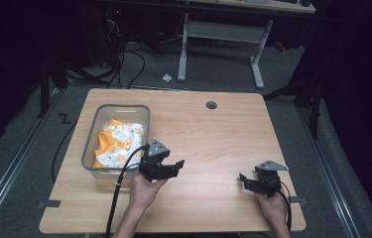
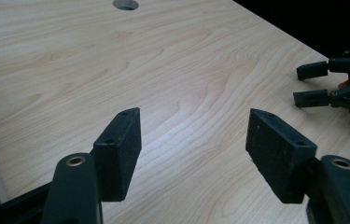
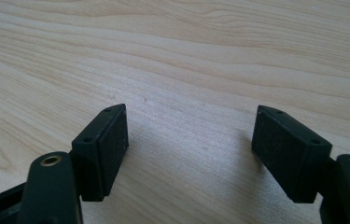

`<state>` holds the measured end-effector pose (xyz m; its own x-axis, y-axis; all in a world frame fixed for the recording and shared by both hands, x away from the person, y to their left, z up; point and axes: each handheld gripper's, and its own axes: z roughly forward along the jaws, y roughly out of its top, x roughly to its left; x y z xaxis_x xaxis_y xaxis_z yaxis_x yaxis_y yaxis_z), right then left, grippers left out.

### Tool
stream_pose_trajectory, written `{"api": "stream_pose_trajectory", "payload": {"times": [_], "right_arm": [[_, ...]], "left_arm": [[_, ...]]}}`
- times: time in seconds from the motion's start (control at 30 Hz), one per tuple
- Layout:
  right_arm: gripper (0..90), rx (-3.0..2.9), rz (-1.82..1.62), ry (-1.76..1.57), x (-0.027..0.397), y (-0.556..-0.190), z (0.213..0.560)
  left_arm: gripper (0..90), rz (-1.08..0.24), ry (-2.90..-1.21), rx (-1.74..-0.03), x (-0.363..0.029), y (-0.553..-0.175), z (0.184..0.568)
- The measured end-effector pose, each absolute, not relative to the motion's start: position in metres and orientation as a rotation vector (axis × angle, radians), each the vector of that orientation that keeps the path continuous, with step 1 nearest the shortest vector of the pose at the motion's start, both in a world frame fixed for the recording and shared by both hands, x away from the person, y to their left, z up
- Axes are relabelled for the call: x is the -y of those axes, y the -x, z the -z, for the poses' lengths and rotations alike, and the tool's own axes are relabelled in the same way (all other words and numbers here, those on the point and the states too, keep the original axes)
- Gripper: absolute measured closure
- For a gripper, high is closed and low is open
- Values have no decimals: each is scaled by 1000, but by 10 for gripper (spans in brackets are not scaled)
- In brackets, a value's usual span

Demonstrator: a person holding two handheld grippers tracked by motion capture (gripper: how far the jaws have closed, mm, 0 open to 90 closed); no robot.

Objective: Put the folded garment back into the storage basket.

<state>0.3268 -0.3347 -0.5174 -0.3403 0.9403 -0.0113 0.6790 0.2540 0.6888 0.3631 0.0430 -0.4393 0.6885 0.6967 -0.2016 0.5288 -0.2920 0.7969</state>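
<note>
Counter [image 1: 213, 134] of pale wood is seen bare at its middle. A clear plastic bin [image 1: 94, 148] holding orange-and-white printed cloth [image 1: 118, 141] is set at the left. The left hand-held gripper [image 1: 166, 166], just beside the bin, is spread and empty; the right hand-held gripper [image 1: 250, 181], at the near right, is likewise spread and empty.

A light wooden table [image 1: 213, 134] is standing on grey carpet, its grain showing clearly in both gripper views. A round cable hole [image 1: 211, 105] is sitting near the far edge — about 12 o'clock from the table's middle. At roughly 9 o'clock a clear plastic bin [image 1: 90, 148] is resting on the top, holding orange-and-white printed cloth [image 1: 118, 144] — crumpled inside it.
</note>
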Motion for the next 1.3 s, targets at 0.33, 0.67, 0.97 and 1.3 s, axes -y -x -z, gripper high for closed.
{"api": "stream_pose_trajectory", "payload": {"times": [0.33,0.67,0.97,1.3], "right_arm": [[273,-2109,-833,-1472,335,-327,517],[273,-2109,-833,-1472,335,-327,517],[274,-2109,-833,-1472,335,-327,517],[273,-2109,-833,-1471,335,-327,517]], "left_arm": [[362,-196,-1996,-951,-33,-360,455],[364,-177,-2017,-975,-27,-361,471],[366,-144,-2031,-991,-23,-364,482],[367,-173,-2055,-1023,-20,-367,496]]}}
